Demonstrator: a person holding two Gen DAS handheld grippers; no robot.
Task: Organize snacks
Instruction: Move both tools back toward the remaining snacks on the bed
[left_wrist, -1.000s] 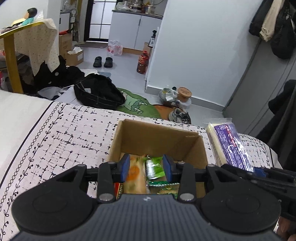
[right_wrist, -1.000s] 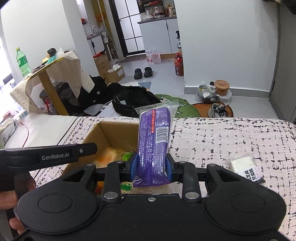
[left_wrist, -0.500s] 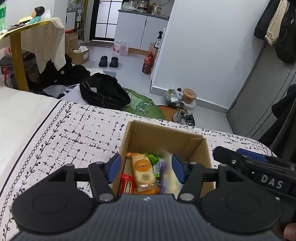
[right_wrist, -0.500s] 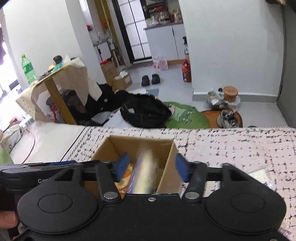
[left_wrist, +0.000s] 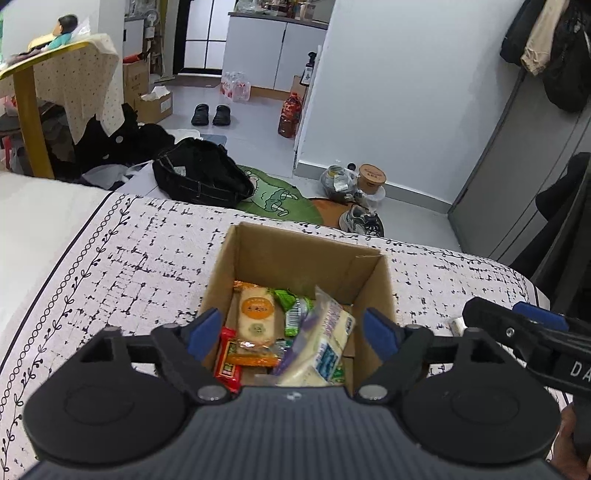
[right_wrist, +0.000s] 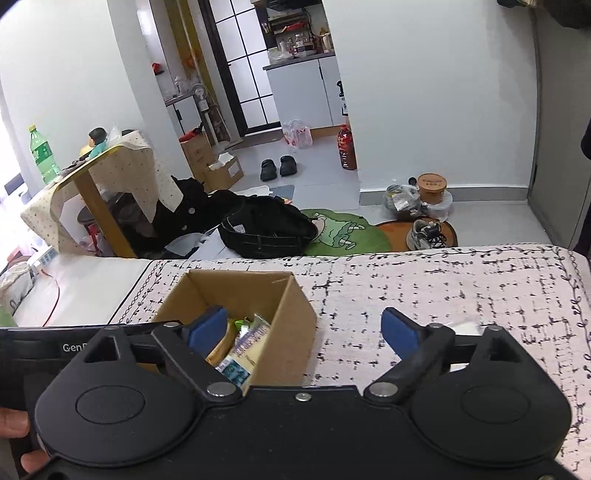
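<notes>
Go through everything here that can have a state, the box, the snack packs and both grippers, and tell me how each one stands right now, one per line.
Cardboard box: open-topped, upright on the patterned cover, partly filled.
Purple-and-cream pack: inside the box, tilted against its right side, free of both grippers.
Orange-label pack: lying flat in the box.
Red bar: lying at the box's near left.
Left gripper: jaws opening, nothing gripped.
Right gripper: jaws opening, empty.
</notes>
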